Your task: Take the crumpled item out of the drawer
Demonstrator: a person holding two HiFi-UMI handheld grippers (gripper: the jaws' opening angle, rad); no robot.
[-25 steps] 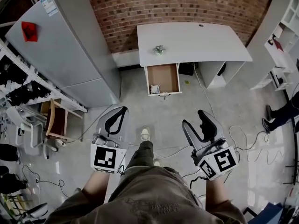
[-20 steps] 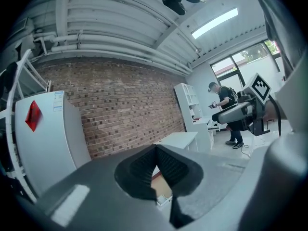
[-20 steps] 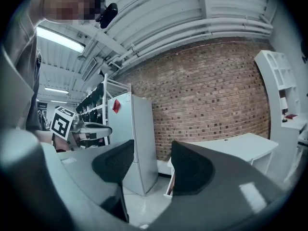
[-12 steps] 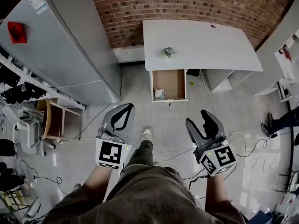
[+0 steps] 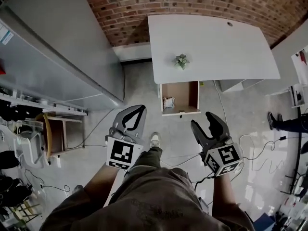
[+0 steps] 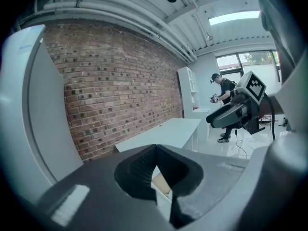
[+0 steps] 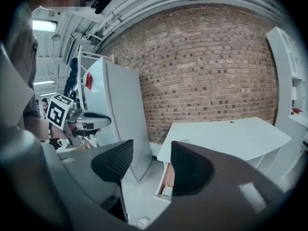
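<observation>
Found left gripper (image 5: 140, 108) held out low in front, pointed forward and slightly inward. Recorded its jaws closed tip to tip, with nothing between them. Found right gripper (image 5: 202, 120) about level with it and well apart from it, also angled inward. Recorded its jaws apart and empty. Noted left cube (image 5: 124, 153) and right cube (image 5: 222, 159) facing up. Noted left forearm (image 5: 97, 189) and right forearm (image 5: 224, 196) extended forward, and one leg (image 5: 148, 160) set forward between the grippers.

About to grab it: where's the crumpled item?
Head view, centre: the crumpled item lies in the open drawer's left side near its front, beneath the white desk.
</observation>
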